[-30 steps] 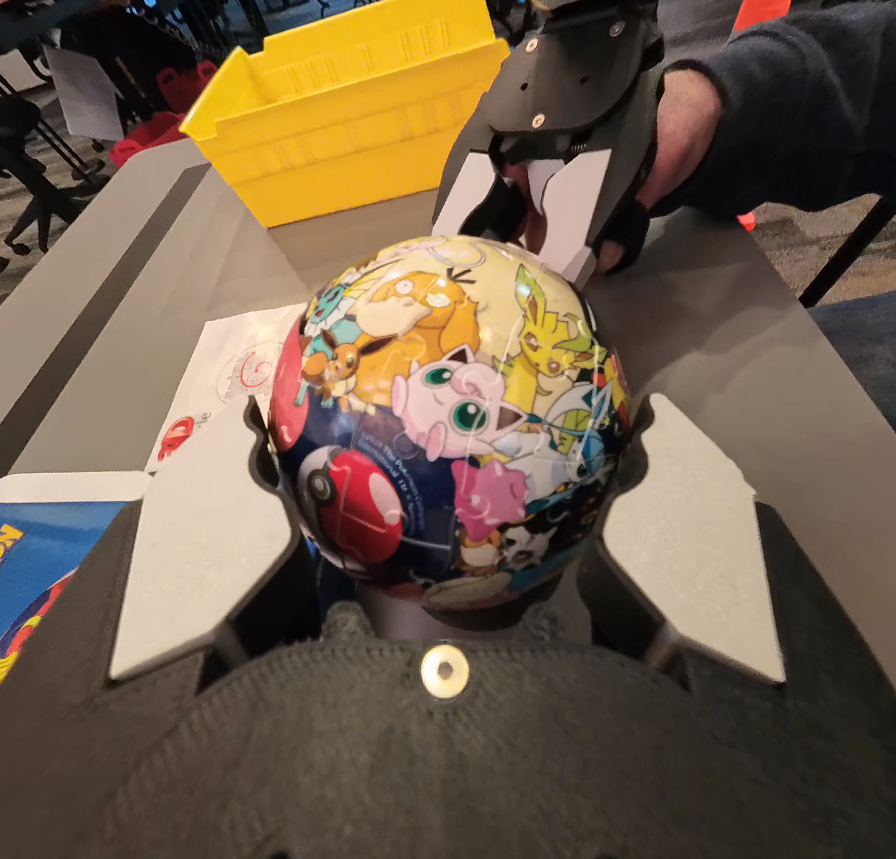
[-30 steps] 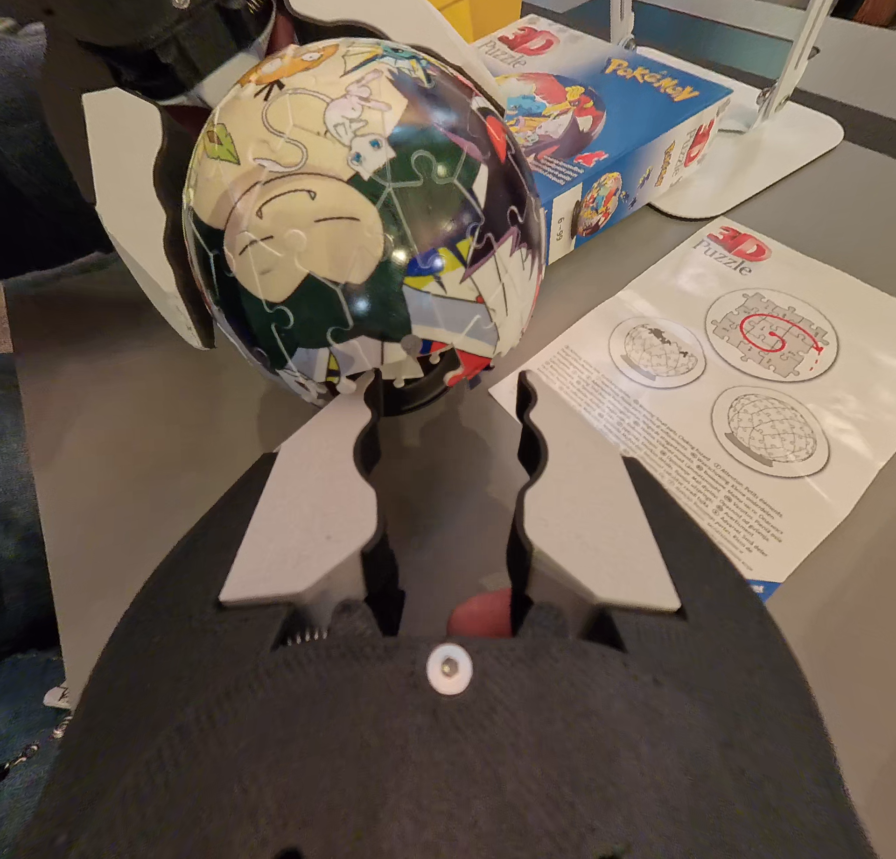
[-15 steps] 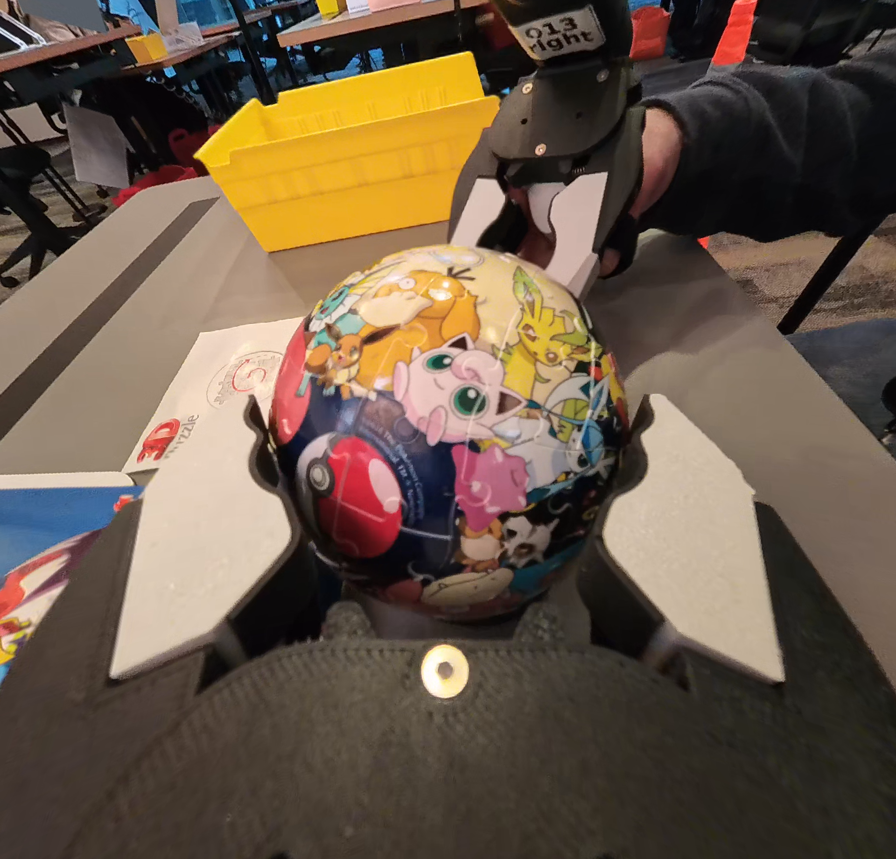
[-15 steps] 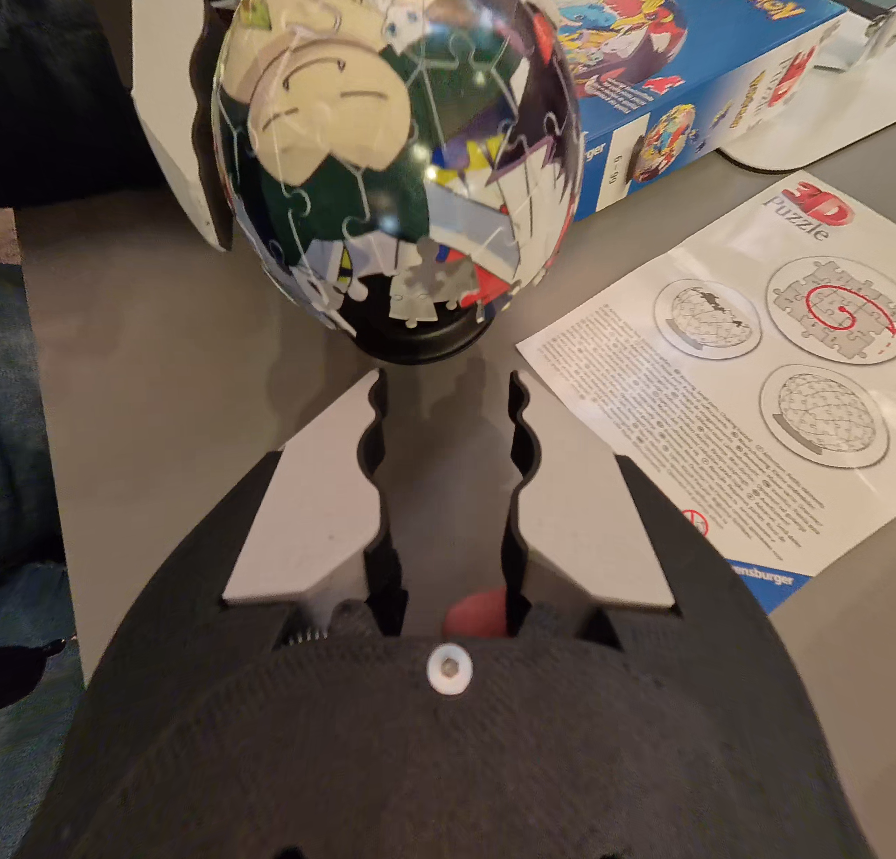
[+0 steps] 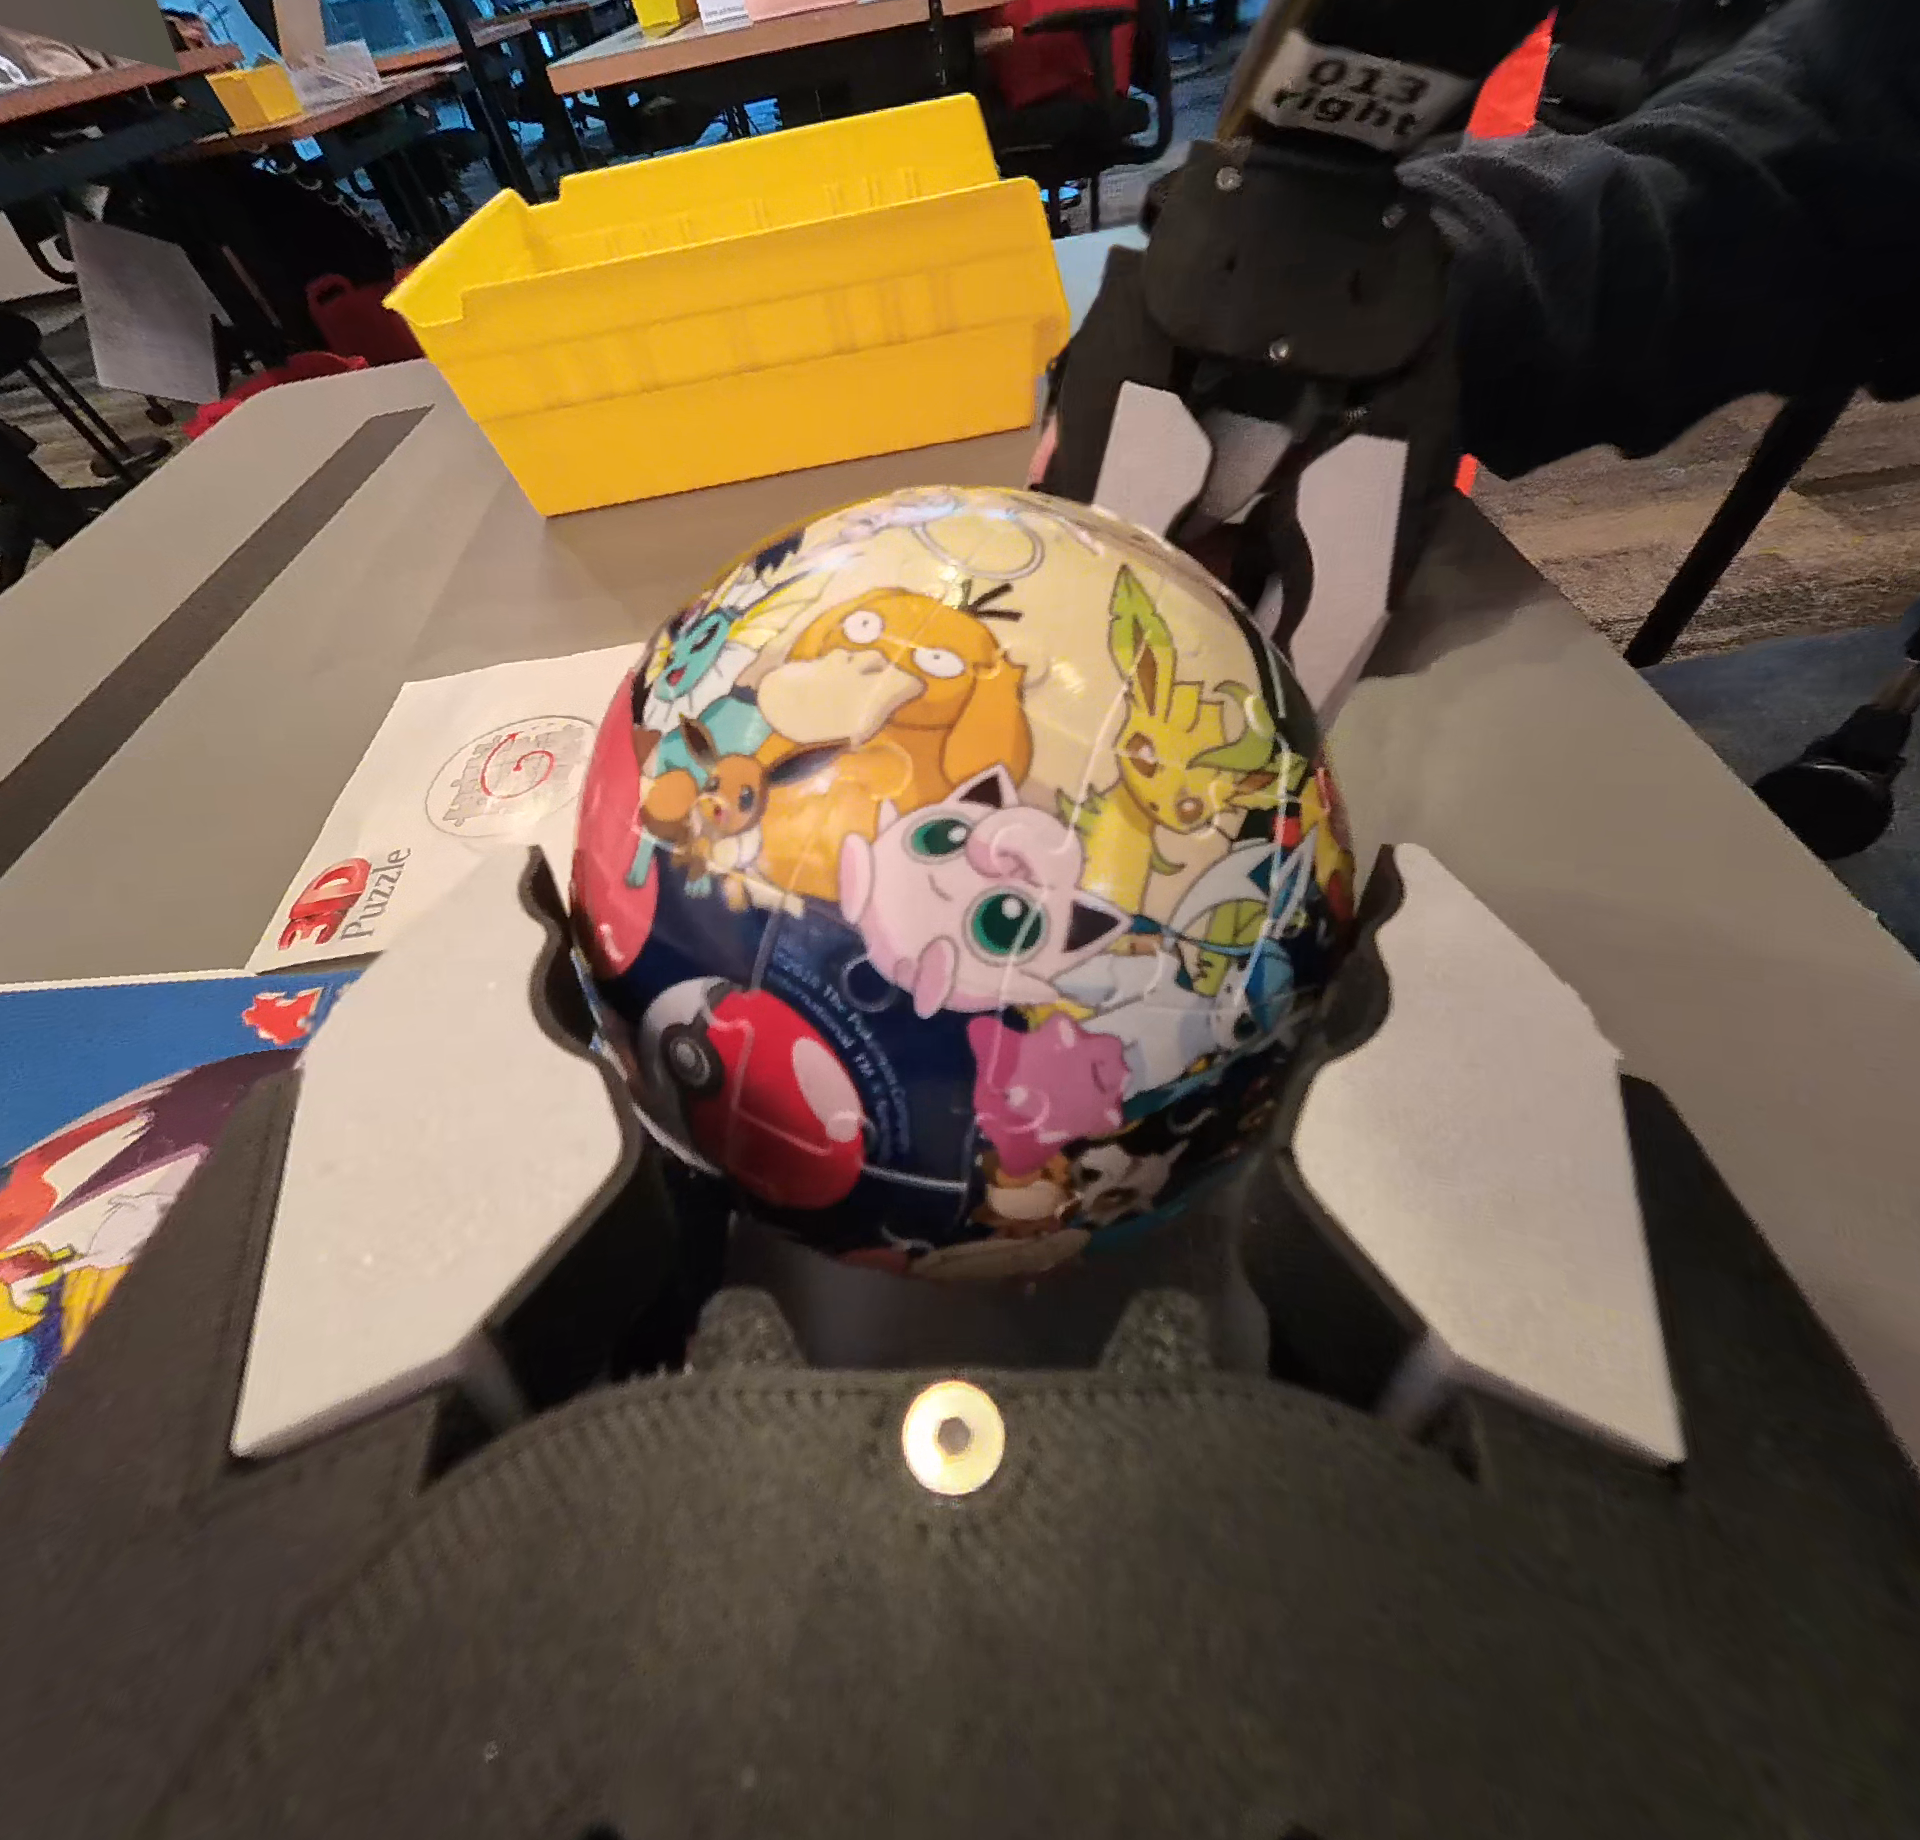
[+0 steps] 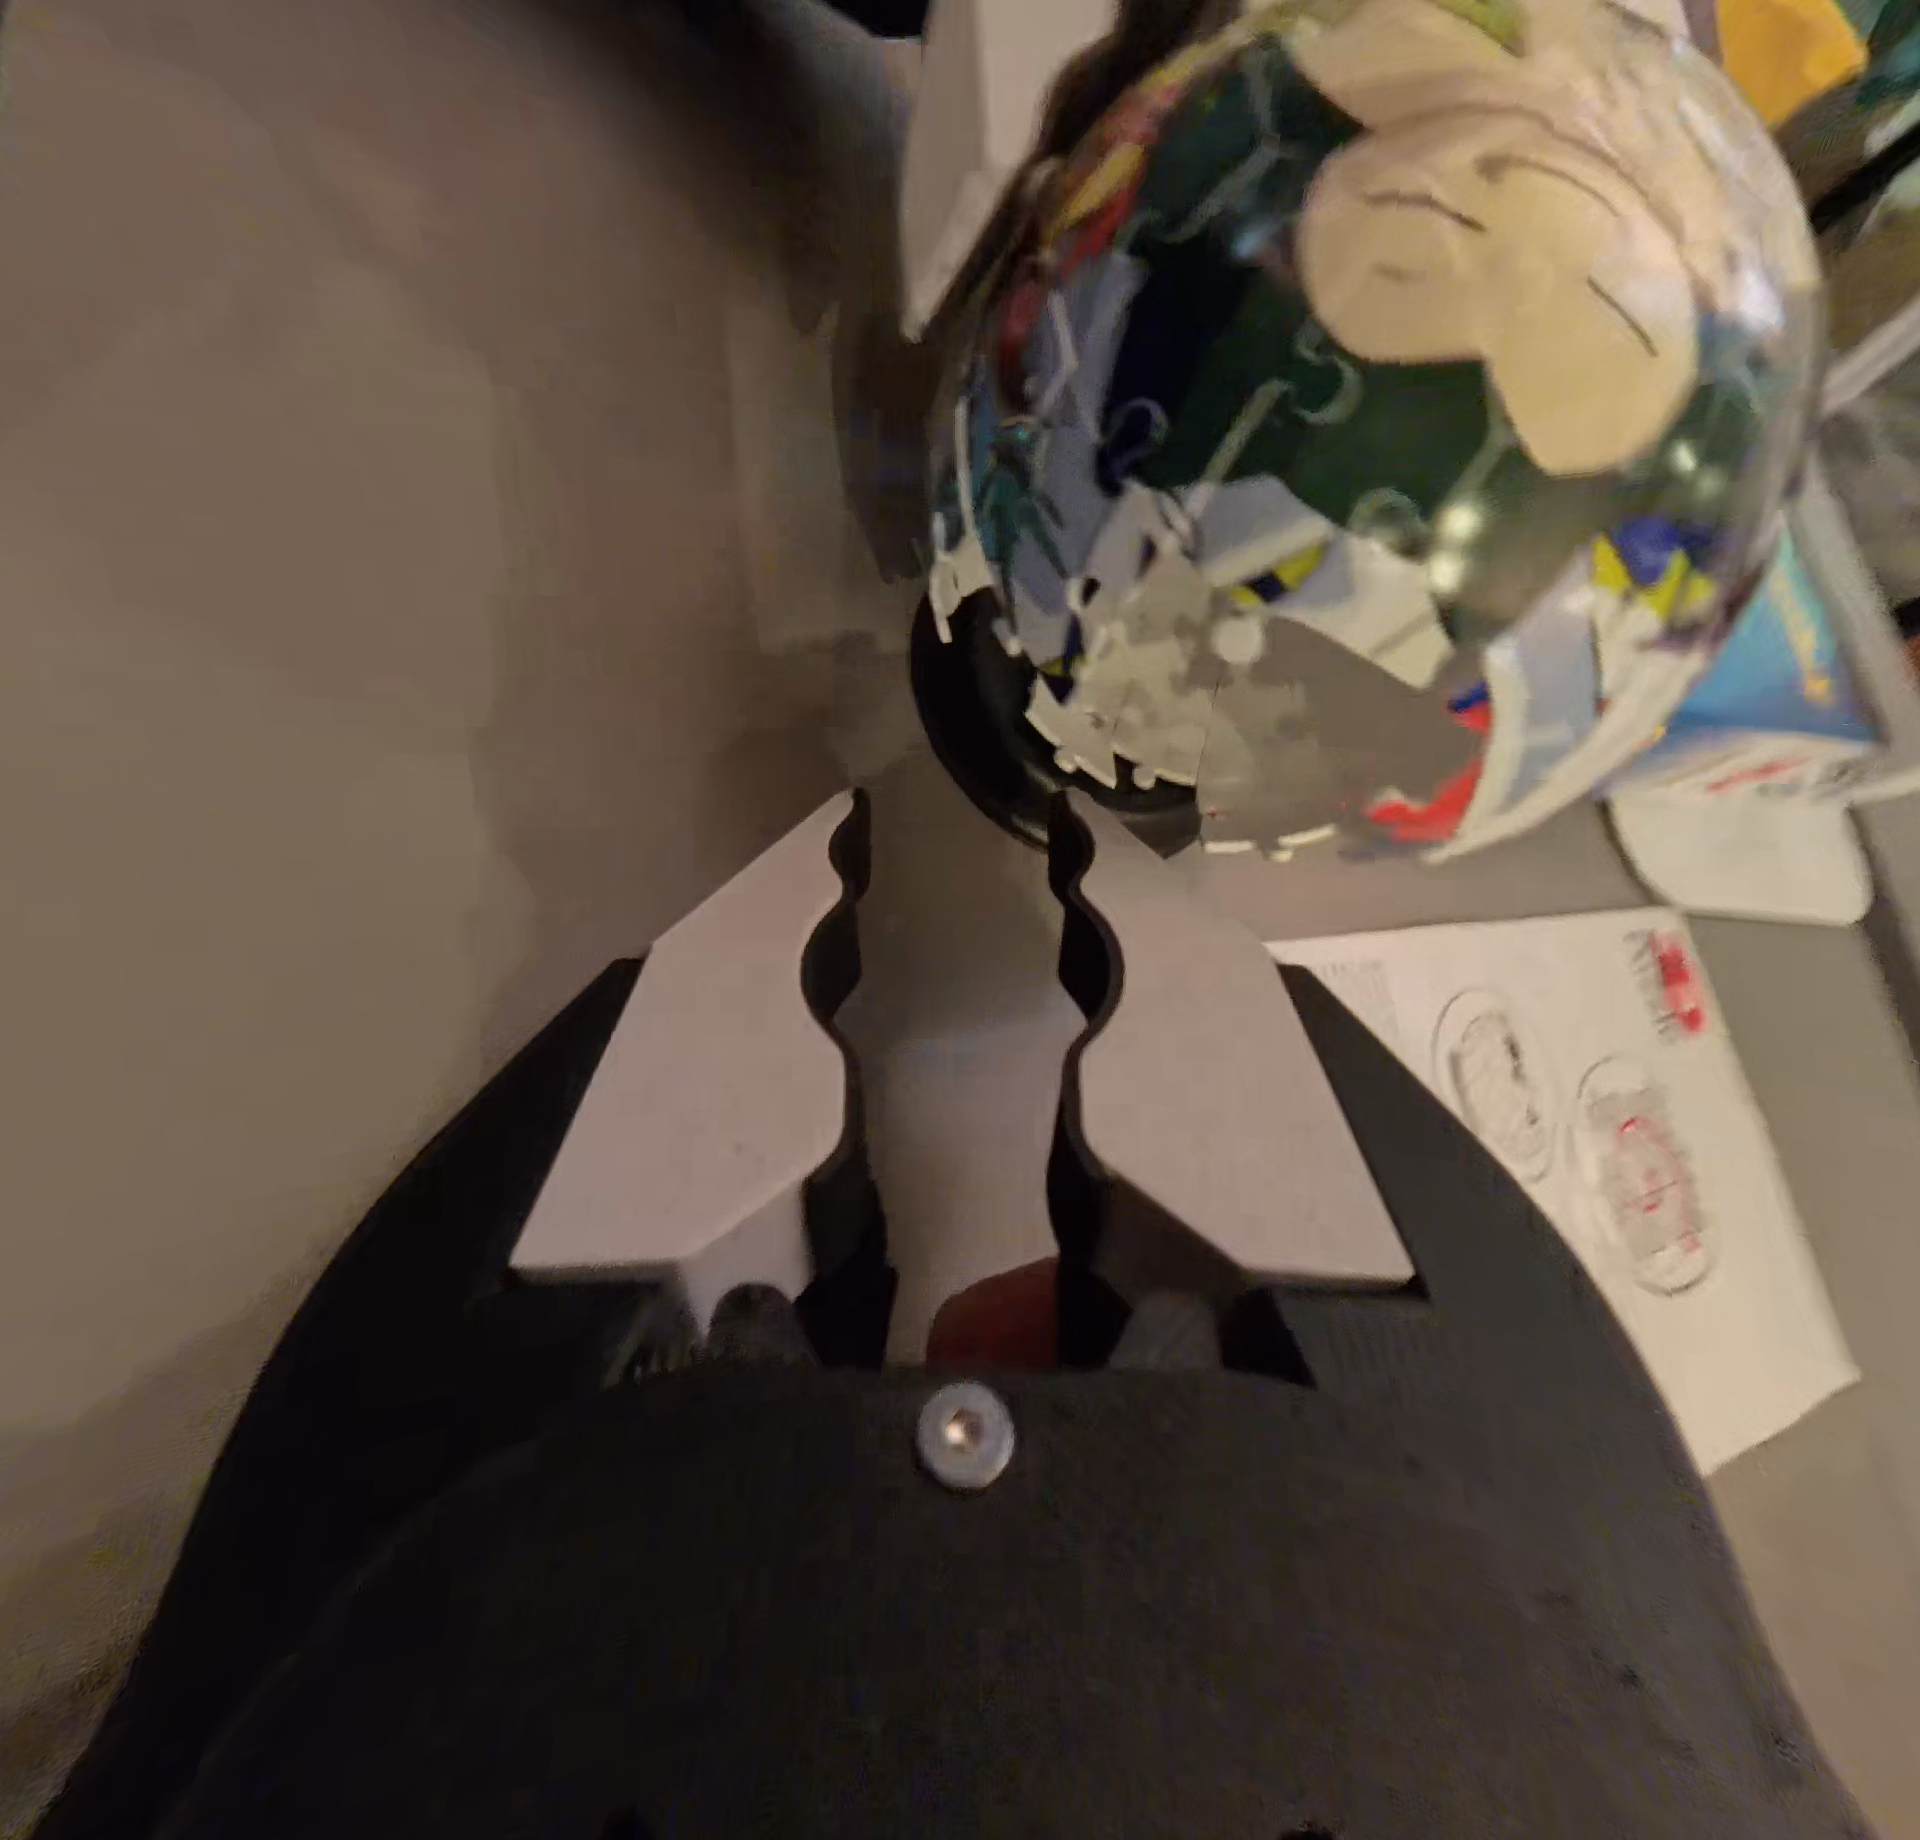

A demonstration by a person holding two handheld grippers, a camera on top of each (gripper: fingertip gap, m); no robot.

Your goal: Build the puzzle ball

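1. Above the grey table (image 5: 1507,751), the ball (image 5: 961,886) sits clamped between the wide-spread fingers of the left gripper (image 5: 961,969), lifted clear of the surface.
2. Most of the shell looks assembled: the upper and side pieces are locked together.
3. In the right wrist view, blurred, the ball's (image 6: 1382,388) underside shows a ragged edge and a dark opening, so the bottom seems unfinished; how many pieces remain cannot be told.
4. The right gripper (image 6: 956,855) hovers just below that opening, fingers apart by a narrow gap, holding nothing visible.
5. A leaflet (image 5: 457,793), box (image 5: 125,1115) and yellow bin (image 5: 748,325) lie nearby.
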